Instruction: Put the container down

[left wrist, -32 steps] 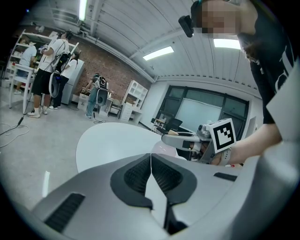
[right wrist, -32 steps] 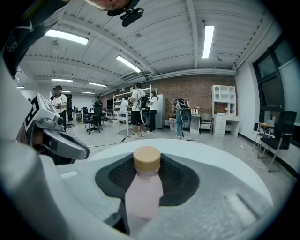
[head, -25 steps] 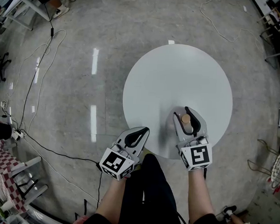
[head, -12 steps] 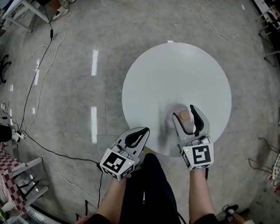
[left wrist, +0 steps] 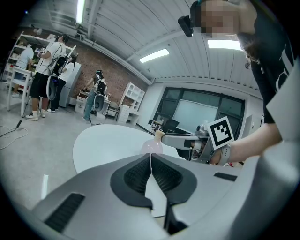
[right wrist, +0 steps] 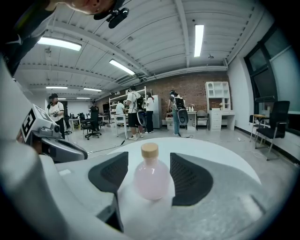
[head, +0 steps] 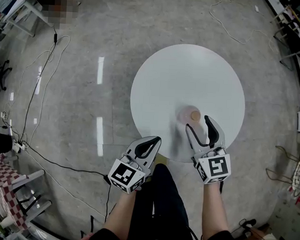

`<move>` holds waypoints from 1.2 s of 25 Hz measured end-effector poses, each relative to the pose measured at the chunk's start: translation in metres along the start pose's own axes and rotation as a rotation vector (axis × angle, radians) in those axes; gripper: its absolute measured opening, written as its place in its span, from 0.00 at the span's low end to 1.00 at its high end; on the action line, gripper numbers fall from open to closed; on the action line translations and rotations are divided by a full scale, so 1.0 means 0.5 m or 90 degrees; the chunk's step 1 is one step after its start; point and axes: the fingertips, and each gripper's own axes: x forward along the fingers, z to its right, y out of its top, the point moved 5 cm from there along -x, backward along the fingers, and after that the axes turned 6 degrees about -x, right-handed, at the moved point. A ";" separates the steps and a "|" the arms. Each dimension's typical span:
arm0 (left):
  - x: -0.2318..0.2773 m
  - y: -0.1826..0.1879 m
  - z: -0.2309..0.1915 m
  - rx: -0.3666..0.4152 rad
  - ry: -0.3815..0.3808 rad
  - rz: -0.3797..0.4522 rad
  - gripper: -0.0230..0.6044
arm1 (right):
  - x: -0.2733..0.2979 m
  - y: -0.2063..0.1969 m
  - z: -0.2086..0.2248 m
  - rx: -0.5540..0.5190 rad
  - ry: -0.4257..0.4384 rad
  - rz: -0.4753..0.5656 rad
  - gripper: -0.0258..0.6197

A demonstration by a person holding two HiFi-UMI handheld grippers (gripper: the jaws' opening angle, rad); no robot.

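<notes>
Container (head: 193, 115) (pink, cork-capped): head view, stood upright on the round table (head: 157, 82), at the tips of the right gripper (head: 198, 125). Left gripper view: left gripper (left wrist: 151, 157) is closed on nothing. Right gripper view: jaws are opening, with the container between them, untouched.

Lab workspace, brick wall (right wrist: 199, 93), shelves (right wrist: 218, 96), office chairs (right wrist: 275, 123)
</notes>
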 end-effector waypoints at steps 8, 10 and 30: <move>-0.051 -0.011 0.012 0.012 -0.003 0.003 0.06 | -0.054 -0.012 -0.034 0.017 -0.024 -0.006 0.44; -0.063 -0.013 0.021 0.019 -0.004 0.003 0.06 | -0.072 -0.010 -0.043 0.020 -0.031 -0.005 0.44; -0.182 0.040 0.152 0.062 -0.041 0.050 0.06 | -0.267 0.080 -0.145 0.042 -0.046 0.034 0.05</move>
